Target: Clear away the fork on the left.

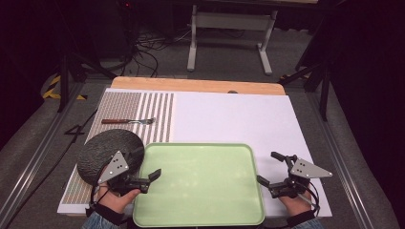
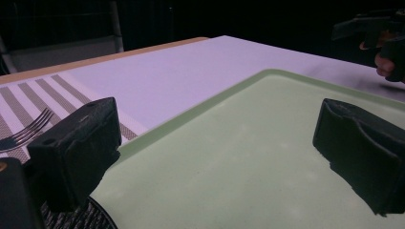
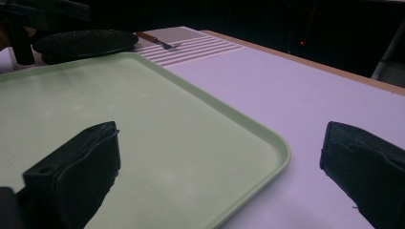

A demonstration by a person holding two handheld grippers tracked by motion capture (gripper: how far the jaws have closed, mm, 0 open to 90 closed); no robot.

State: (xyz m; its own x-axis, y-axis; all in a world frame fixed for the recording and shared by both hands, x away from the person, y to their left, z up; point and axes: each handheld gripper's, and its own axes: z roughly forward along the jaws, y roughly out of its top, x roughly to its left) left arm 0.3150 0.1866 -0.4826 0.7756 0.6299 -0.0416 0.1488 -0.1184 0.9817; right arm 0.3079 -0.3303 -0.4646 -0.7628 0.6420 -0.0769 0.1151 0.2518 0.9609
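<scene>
Forearms are cut off at the bottom edge of the high view; each hand shows only in part behind its gripper. The plate point(image 1: 109, 154) is partly covered by the left gripper's grey top piece, and in the left gripper view just a ribbed sliver of it shows at the bottom edge. The fork point(image 1: 128, 121) is small and dim in the high view; its handle end is cut off in the left gripper view, where only the tines point(image 2: 29, 128) show.

The tray point(image 1: 198, 183), pale green, lies at 6 o'clock on the white mat point(image 1: 229, 117) and holds nothing. The plate, dark and ribbed, holds nothing either; it rests at the tray's 9 to 10 o'clock, overlapping the tray's rim. The fork lies on the striped mat point(image 1: 143, 117) at 12 o'clock from the plate, apart from it.

The left gripper point(image 1: 144, 180) hangs over the tray's near-left part, jaws well apart, nothing between them; the plate is just beside it at 10 o'clock. The right gripper point(image 1: 272, 168) stands at the tray's 3 o'clock edge, jaws well apart and bare, one over the tray, one over the white mat.
</scene>
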